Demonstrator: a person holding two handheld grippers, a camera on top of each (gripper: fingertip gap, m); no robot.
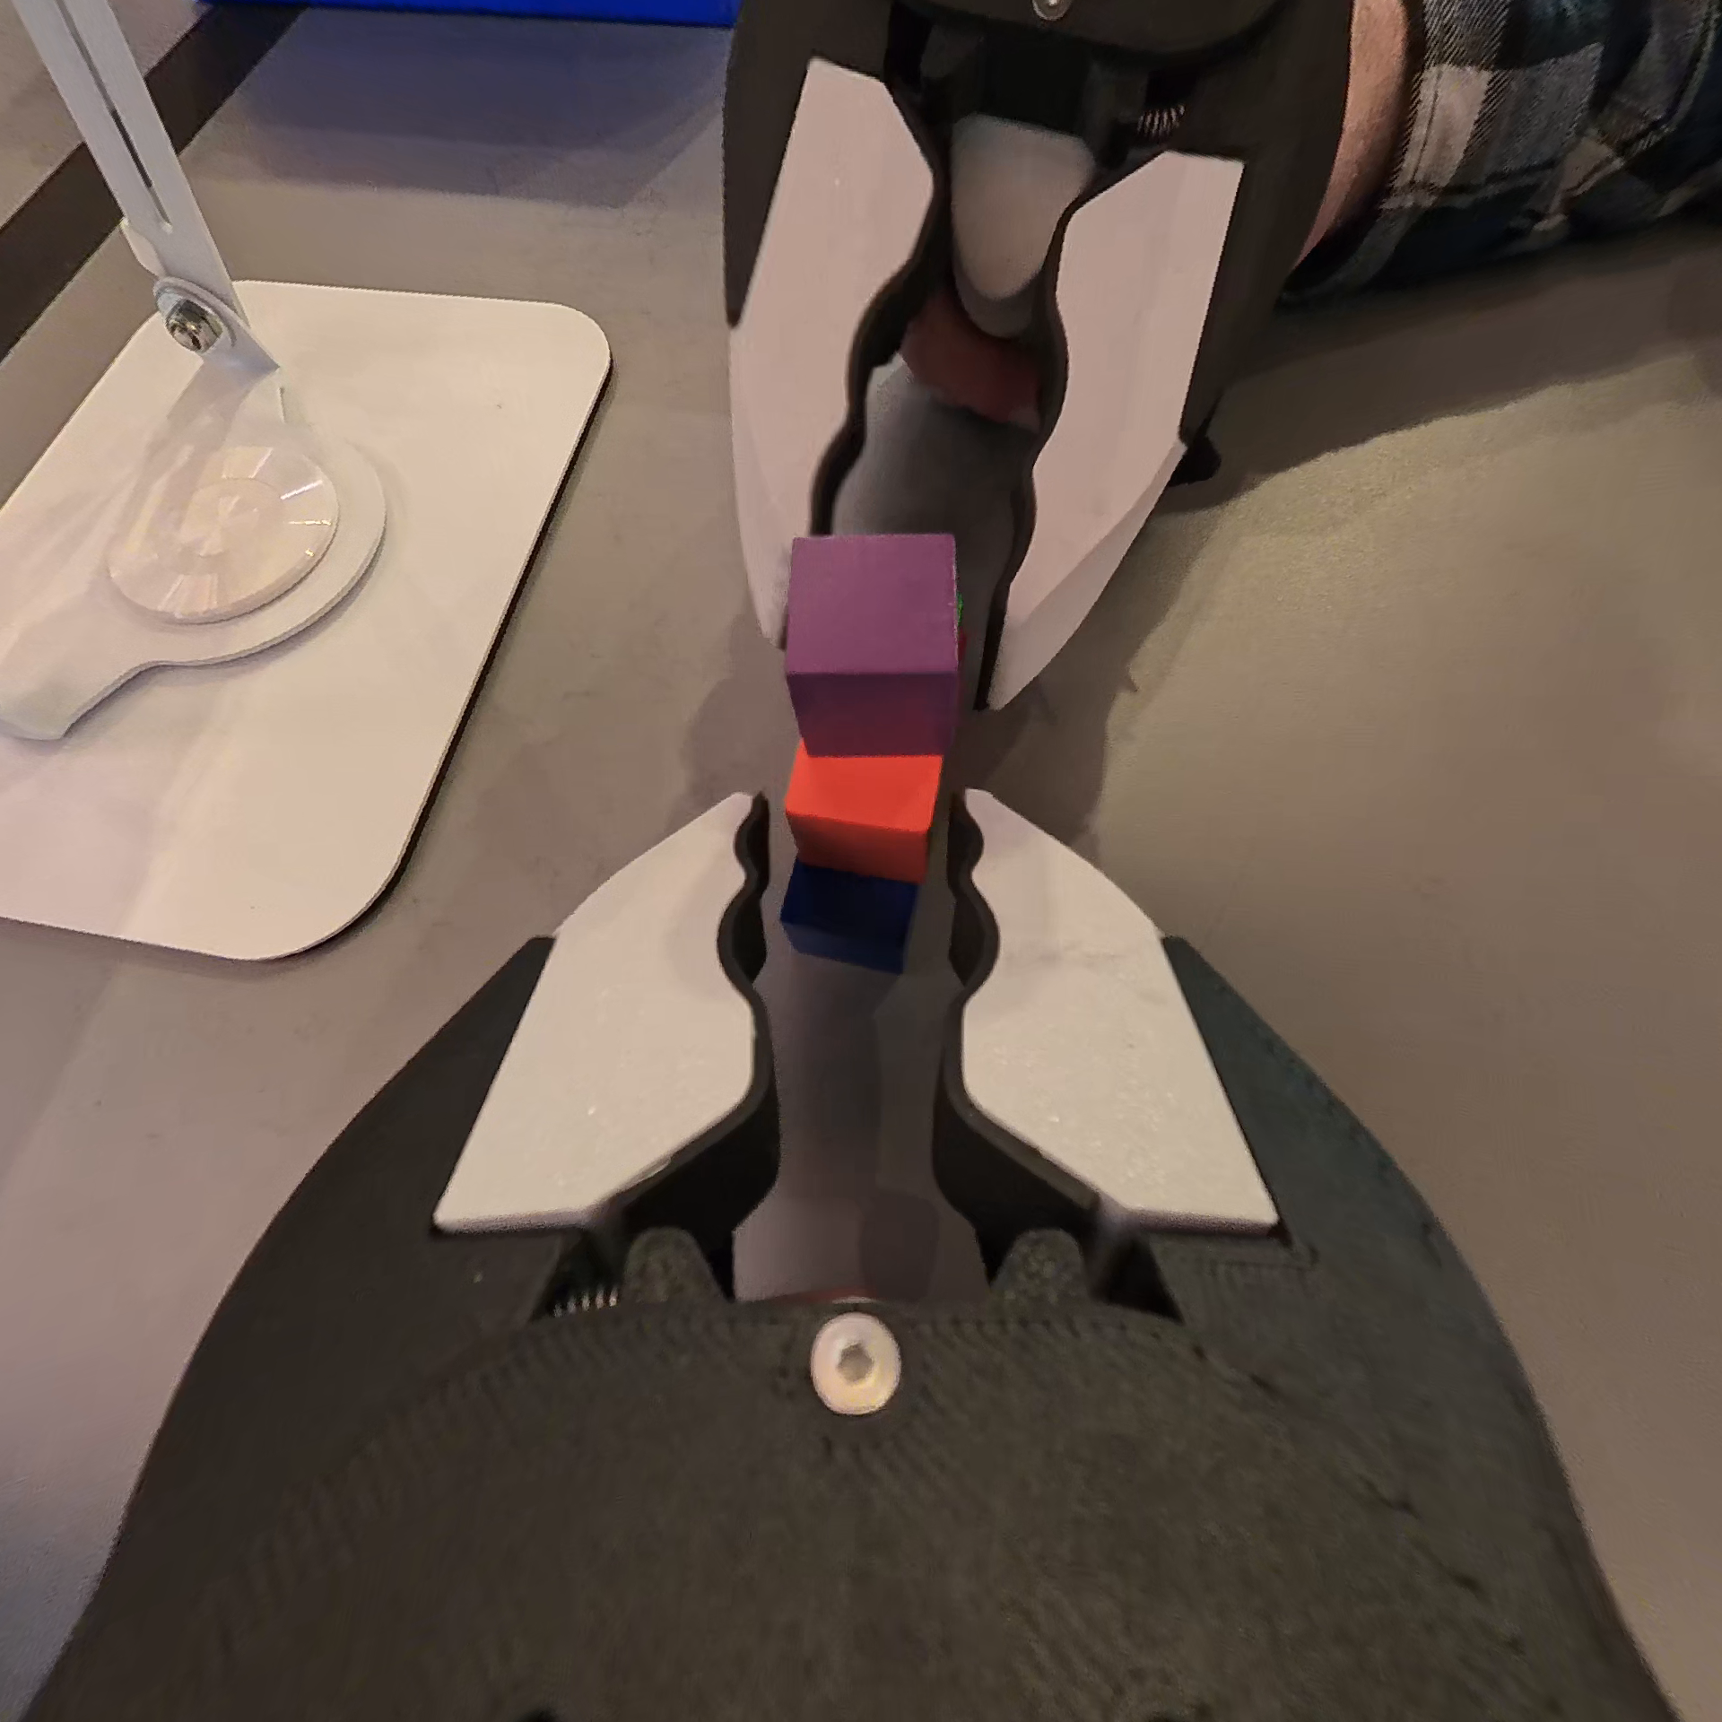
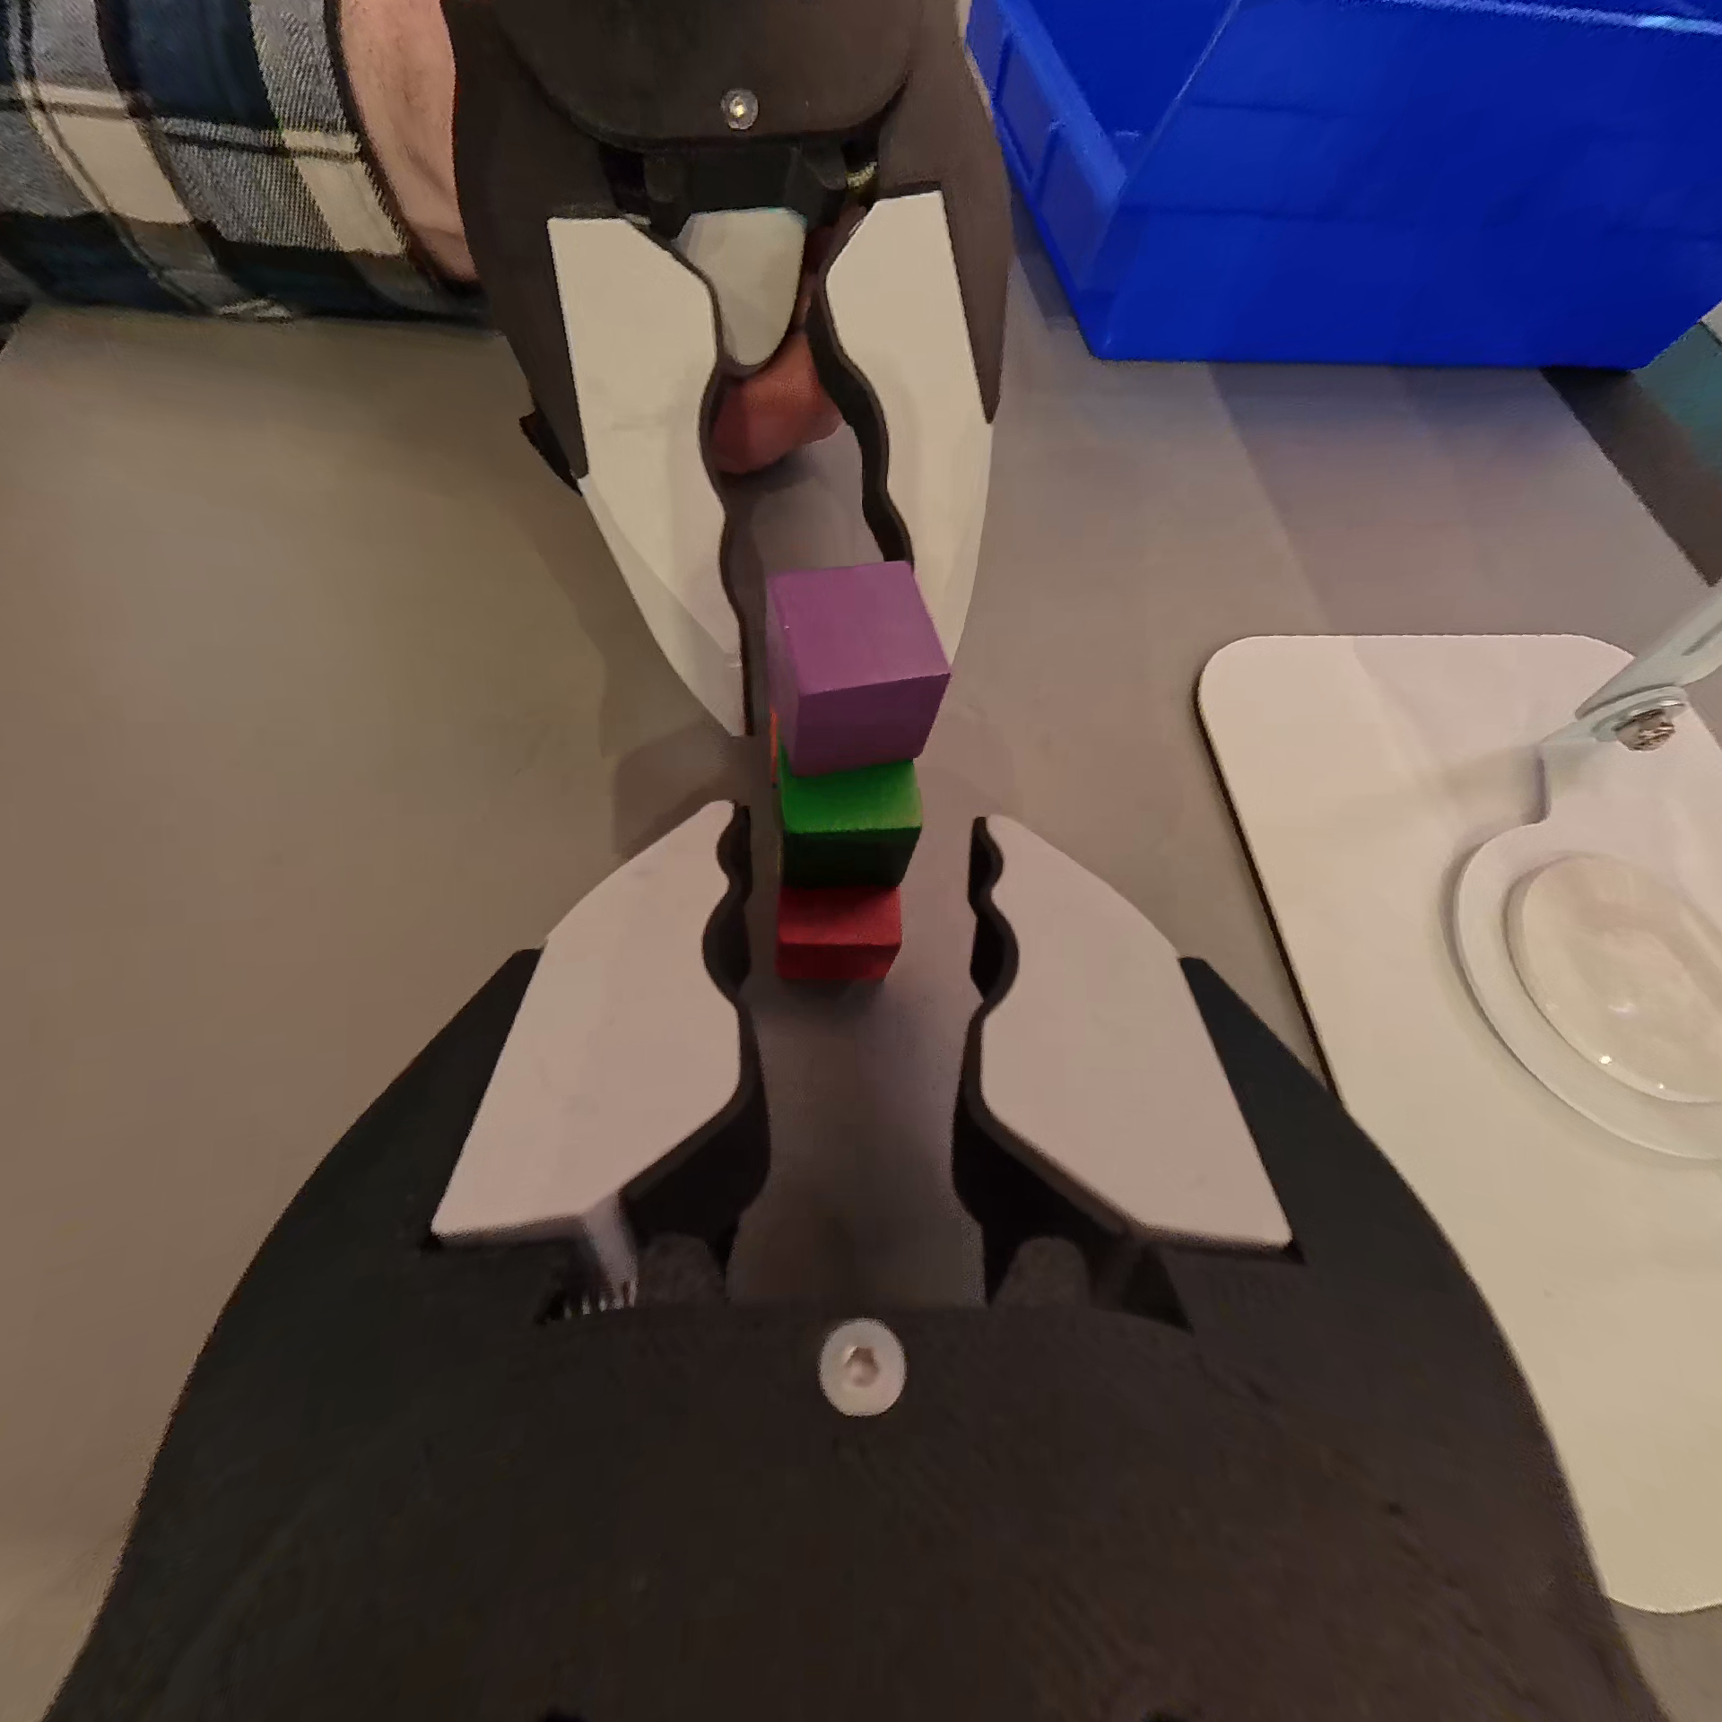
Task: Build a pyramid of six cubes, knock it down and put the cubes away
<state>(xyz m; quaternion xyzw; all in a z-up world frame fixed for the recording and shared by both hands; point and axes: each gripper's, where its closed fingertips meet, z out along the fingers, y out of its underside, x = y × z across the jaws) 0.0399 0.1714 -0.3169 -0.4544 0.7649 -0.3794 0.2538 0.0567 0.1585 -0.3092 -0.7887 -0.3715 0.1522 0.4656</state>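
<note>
flanking the cube pyramid (image 2: 843,773) from both ends | your left gripper (image 1: 859,839) — jaws spread, pinching nothing | your right gripper (image 2: 857,862) — spread wider, clear of the cubes

The purple cube (image 2: 857,666) and the green cube (image 2: 848,801) under it look like matt painted wood. The blue bin (image 2: 1351,186) is glossy plastic, the table (image 2: 280,652) smooth matt grey, the sleeve (image 2: 186,158) checked cloth.
</note>
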